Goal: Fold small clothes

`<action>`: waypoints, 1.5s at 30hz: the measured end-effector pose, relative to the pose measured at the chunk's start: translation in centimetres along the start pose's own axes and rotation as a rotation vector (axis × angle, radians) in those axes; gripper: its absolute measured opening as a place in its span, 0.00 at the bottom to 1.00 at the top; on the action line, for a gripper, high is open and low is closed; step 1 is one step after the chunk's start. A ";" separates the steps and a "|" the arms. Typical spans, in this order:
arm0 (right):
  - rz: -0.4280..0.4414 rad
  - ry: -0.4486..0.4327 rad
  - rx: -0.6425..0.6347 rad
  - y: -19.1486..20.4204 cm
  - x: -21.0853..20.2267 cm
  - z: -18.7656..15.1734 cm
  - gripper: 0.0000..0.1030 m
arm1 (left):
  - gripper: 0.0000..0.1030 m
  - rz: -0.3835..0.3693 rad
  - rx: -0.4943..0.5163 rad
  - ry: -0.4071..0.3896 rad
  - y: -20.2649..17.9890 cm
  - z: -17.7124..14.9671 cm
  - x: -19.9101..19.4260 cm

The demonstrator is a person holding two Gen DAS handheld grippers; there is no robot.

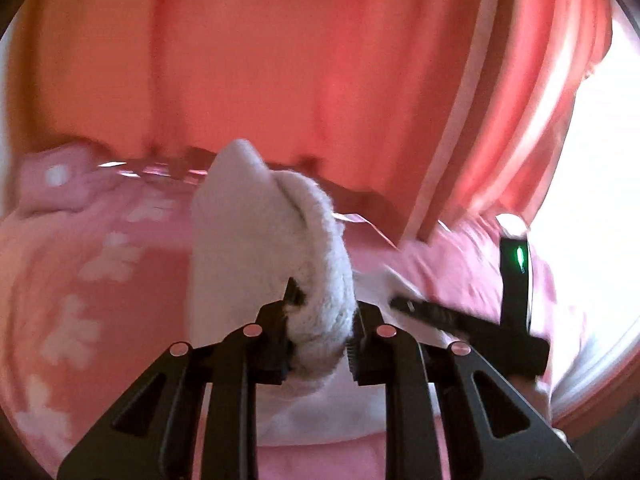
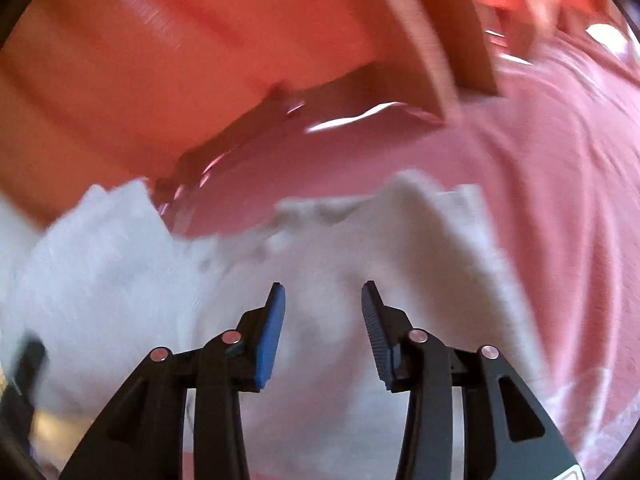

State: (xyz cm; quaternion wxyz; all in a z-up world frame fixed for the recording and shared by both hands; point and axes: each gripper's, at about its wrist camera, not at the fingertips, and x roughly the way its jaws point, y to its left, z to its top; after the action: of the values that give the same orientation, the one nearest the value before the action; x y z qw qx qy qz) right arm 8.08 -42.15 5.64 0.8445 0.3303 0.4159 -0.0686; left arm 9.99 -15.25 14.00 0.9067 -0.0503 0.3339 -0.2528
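A white fluffy garment [image 1: 260, 248] lies on a pink bedspread [image 1: 80, 264] with white flowers. My left gripper [image 1: 320, 320] is shut on a thick fold of it and holds that part raised. The right gripper shows in the left wrist view [image 1: 460, 320] as a dark bar over the cloth to the right. In the right wrist view the same white garment [image 2: 320, 264] spreads under my right gripper [image 2: 323, 308], whose jaws stand apart just above the cloth with nothing between them. The view is blurred.
A red-orange curtain [image 1: 300, 60] with pale stripes hangs behind the bed. Bright window light [image 1: 600, 160] lies at the right. The pink bedspread [image 2: 540, 200] extends to the right in the right wrist view.
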 end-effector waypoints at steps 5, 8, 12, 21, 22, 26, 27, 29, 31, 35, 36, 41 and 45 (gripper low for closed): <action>0.007 -0.013 0.059 -3.2 -1.3 0.7 0.43 | 0.20 0.002 0.063 0.243 -4.7 -6.6 9.8; 0.028 0.008 0.056 -3.8 -1.2 0.7 0.50 | 0.23 0.049 0.134 0.201 -5.5 -9.2 9.7; 0.113 0.065 0.035 -3.0 -0.1 0.2 0.60 | 0.54 0.010 0.169 0.129 -5.1 -8.8 4.6; 0.135 0.228 -0.094 1.5 2.9 -2.5 0.72 | 0.80 0.256 0.098 0.180 2.7 -11.7 1.7; 0.127 0.243 -0.103 1.8 3.2 -2.8 0.73 | 0.80 0.256 0.057 0.196 3.8 -12.2 2.0; 0.091 0.277 -0.145 3.0 4.9 -3.6 0.73 | 0.80 0.261 -0.001 0.250 5.4 -13.6 3.3; 0.088 0.271 -0.152 3.4 5.1 -3.8 0.71 | 0.77 0.280 0.001 0.252 5.5 -13.8 3.5; 0.111 0.239 -0.170 4.1 4.8 -3.8 0.37 | 0.55 0.272 -0.041 0.271 6.1 -13.6 3.9; 0.191 0.170 -0.179 4.6 3.1 -3.2 0.18 | 0.34 0.208 -0.134 0.285 6.7 -13.1 3.7; 0.523 -0.041 -0.155 4.0 -5.2 -1.7 0.10 | 0.16 0.199 -0.147 0.301 6.8 -13.1 3.1; 0.522 -0.101 -0.171 3.3 -7.4 -1.5 0.07 | 0.14 0.180 -0.156 0.305 6.9 -13.1 3.1; 0.053 0.053 -0.122 -4.2 -2.3 -2.5 0.06 | 0.12 0.192 -0.133 0.333 6.1 -13.2 3.8; 0.121 0.160 -0.016 -9.4 0.5 -4.4 0.06 | 0.12 0.198 -0.129 0.338 5.8 -13.8 3.9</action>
State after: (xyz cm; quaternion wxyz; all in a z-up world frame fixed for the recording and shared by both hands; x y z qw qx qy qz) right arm 1.83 -46.65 -1.36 0.8138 0.3522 0.4620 0.0124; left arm 6.32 -11.06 -0.38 0.8530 -0.0319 0.5001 -0.1456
